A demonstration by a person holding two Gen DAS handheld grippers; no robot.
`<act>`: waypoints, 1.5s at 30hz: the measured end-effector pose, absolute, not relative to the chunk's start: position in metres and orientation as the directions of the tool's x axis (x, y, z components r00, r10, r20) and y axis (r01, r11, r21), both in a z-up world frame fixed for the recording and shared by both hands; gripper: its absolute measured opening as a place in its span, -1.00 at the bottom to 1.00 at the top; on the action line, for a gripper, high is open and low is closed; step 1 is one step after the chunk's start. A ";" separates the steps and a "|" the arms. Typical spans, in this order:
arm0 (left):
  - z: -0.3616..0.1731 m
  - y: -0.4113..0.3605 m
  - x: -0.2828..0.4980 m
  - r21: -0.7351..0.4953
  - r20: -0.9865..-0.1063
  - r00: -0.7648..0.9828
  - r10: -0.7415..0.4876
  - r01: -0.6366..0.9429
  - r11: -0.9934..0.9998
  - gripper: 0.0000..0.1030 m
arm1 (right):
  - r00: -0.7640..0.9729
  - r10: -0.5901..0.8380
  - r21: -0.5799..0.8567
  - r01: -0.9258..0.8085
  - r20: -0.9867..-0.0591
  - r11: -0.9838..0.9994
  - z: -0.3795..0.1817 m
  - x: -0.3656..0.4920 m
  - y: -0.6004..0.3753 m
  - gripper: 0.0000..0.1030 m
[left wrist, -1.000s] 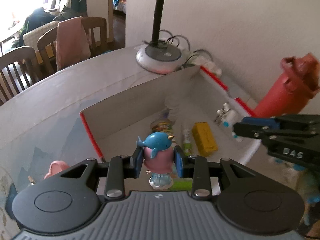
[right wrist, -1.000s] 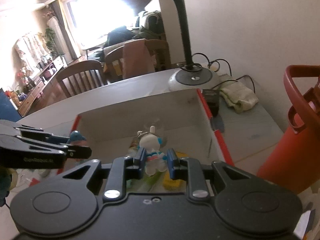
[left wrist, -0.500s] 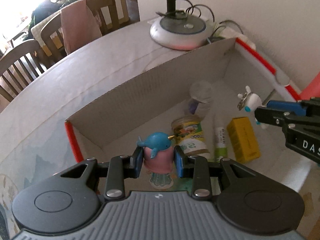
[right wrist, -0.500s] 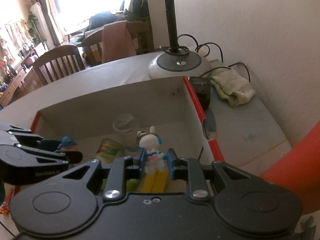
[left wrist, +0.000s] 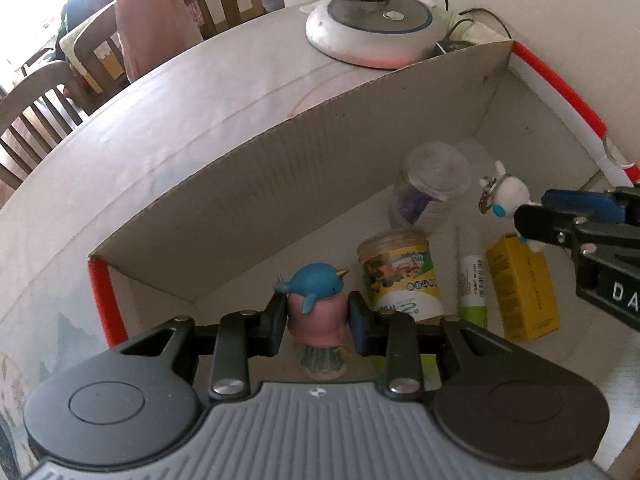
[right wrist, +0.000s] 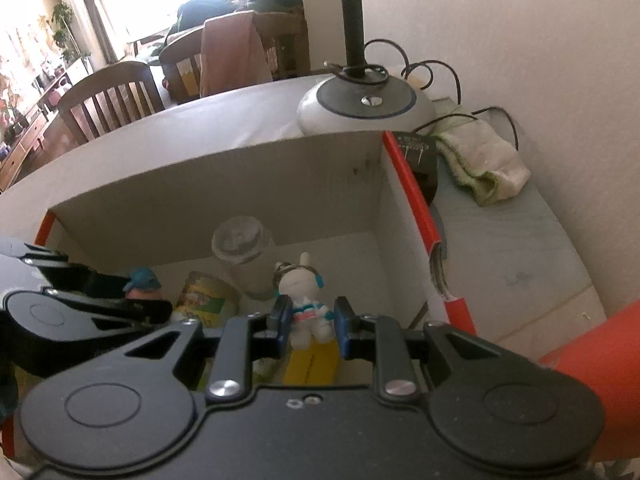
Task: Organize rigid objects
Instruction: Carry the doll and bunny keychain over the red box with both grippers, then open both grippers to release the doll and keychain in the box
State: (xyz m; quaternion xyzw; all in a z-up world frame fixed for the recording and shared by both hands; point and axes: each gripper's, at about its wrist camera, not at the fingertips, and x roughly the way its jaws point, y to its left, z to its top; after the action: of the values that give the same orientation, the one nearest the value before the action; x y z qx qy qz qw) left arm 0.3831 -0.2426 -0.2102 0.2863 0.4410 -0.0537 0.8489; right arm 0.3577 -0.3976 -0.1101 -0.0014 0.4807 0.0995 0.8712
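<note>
My left gripper (left wrist: 318, 322) is shut on a pink figure topped by a blue narwhal (left wrist: 316, 300), held upright over the near left part of the open cardboard box (left wrist: 280, 168). My right gripper (right wrist: 308, 326) is shut on a small white rabbit figure with blue headphones (right wrist: 304, 304), held over the box's right half. In the left wrist view the rabbit figure (left wrist: 508, 196) and the right gripper (left wrist: 532, 220) come in from the right. In the right wrist view the narwhal figure (right wrist: 142, 280) shows at the left in the left gripper (right wrist: 132, 300).
Inside the box lie a clear lidded jar (left wrist: 432, 184), a yellow-green labelled tub (left wrist: 398, 276), a white and green tube (left wrist: 472, 284) and a yellow carton (left wrist: 524, 292). A lamp base (left wrist: 372, 32) with cables stands behind the box. A cloth (right wrist: 484, 160) and an orange container (right wrist: 592, 364) are at the right.
Both grippers have moved forward and down over the box, still holding their figures. The box's contents now fill more of both views, and the orange container has left the left wrist view.
</note>
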 end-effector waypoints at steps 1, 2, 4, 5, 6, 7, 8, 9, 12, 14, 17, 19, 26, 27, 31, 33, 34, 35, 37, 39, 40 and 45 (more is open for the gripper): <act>-0.211 -0.243 0.384 0.440 -0.780 0.604 0.162 0.346 0.829 -0.38 | 0.511 0.169 0.091 -0.174 -0.843 0.981 -0.112 0.358 -0.397 -0.59; -0.211 -0.244 0.386 0.441 -0.782 0.602 0.162 0.351 0.826 -0.38 | 0.505 0.168 0.091 -0.173 -0.847 0.981 -0.113 0.359 -0.397 -0.59; -0.213 -0.245 0.389 0.440 -0.788 0.593 0.167 0.352 0.826 -0.38 | 0.500 0.168 0.091 -0.174 -0.850 0.981 -0.114 0.359 -0.397 -0.58; -0.214 -0.245 0.390 0.439 -0.790 0.589 0.168 0.352 0.827 -0.38 | 0.498 0.167 0.089 -0.176 -0.851 0.980 -0.114 0.358 -0.397 -0.58; -0.215 -0.245 0.391 0.437 -0.793 0.585 0.169 0.354 0.827 -0.38 | 0.497 0.165 0.087 -0.178 -0.852 0.980 -0.114 0.358 -0.396 -0.58; -0.215 -0.245 0.394 0.435 -0.797 0.580 0.169 0.356 0.827 -0.38 | 0.496 0.163 0.084 -0.179 -0.853 0.980 -0.114 0.358 -0.395 -0.58; -0.217 -0.245 0.394 0.433 -0.801 0.574 0.170 0.359 0.827 -0.38 | 0.495 0.162 0.082 -0.179 -0.854 0.980 -0.115 0.358 -0.395 -0.58; -0.219 -0.246 0.395 0.433 -0.804 0.570 0.170 0.366 0.824 -0.38 | 0.494 0.162 0.082 -0.180 -0.854 0.980 -0.115 0.358 -0.395 -0.58; -0.224 -0.245 0.397 0.435 -0.810 0.559 0.178 0.370 0.821 -0.38 | 0.490 0.163 0.082 -0.182 -0.856 0.980 -0.114 0.358 -0.395 -0.58; -0.225 -0.245 0.399 0.428 -0.817 0.549 0.178 0.370 0.825 -0.38 | 0.484 0.160 0.079 -0.183 -0.860 0.980 -0.114 0.359 -0.395 -0.58; -0.224 -0.245 0.400 0.427 -0.820 0.544 0.178 0.374 0.823 -0.38 | 0.477 0.157 0.075 -0.186 -0.865 0.980 -0.115 0.360 -0.394 -0.55; -0.224 -0.246 0.400 0.433 -0.820 0.543 0.181 0.381 0.817 -0.38 | 0.471 0.157 0.077 -0.184 -0.868 0.980 -0.116 0.360 -0.395 -0.54; -0.225 -0.249 0.394 0.461 -0.813 0.551 0.188 0.410 0.787 -0.36 | 0.476 0.152 0.068 -0.188 -0.867 0.980 -0.112 0.356 -0.394 -0.48; -0.224 -0.248 0.393 0.467 -0.809 0.556 0.192 0.409 0.784 -0.21 | 0.476 0.151 0.068 -0.189 -0.867 0.980 -0.111 0.355 -0.394 -0.47; -0.212 -0.244 0.391 0.459 -0.801 0.575 0.167 0.410 0.788 0.15 | 0.478 0.155 0.068 -0.195 -0.865 0.978 -0.106 0.350 -0.393 -0.45; -0.208 -0.243 0.388 0.456 -0.799 0.580 0.156 0.416 0.787 0.15 | 0.481 0.159 0.071 -0.197 -0.862 0.978 -0.103 0.347 -0.393 -0.44; -0.206 -0.243 0.386 0.456 -0.797 0.585 0.150 0.420 0.785 0.15 | 0.483 0.161 0.072 -0.197 -0.860 0.978 -0.101 0.345 -0.393 -0.42; -0.203 -0.242 0.385 0.454 -0.796 0.588 0.144 0.423 0.785 0.15 | 0.486 0.164 0.075 -0.198 -0.859 0.977 -0.099 0.344 -0.392 -0.41; -0.198 -0.239 0.380 0.442 -0.796 0.592 0.127 0.425 0.790 0.15 | 0.493 0.169 0.077 -0.202 -0.853 0.976 -0.094 0.340 -0.392 -0.37; -0.192 -0.238 0.376 0.430 -0.794 0.598 0.110 0.425 0.796 0.15 | 0.502 0.177 0.080 -0.210 -0.846 0.974 -0.088 0.337 -0.391 -0.32; -0.189 -0.237 0.373 0.423 -0.793 0.602 0.099 0.427 0.799 0.15 | 0.506 0.183 0.084 -0.211 -0.843 0.974 -0.085 0.335 -0.391 -0.29; -0.181 -0.238 0.358 0.398 -0.780 0.624 0.049 0.434 0.808 0.15 | 0.520 0.198 0.097 -0.216 -0.831 0.972 -0.072 0.326 -0.390 -0.23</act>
State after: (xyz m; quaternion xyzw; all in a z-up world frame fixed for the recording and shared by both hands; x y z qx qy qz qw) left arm 0.3583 -0.2381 -0.1810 0.2882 0.4189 -0.1128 0.8537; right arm 0.3257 -0.3899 -0.0724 -0.0093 0.4754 0.1187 0.8717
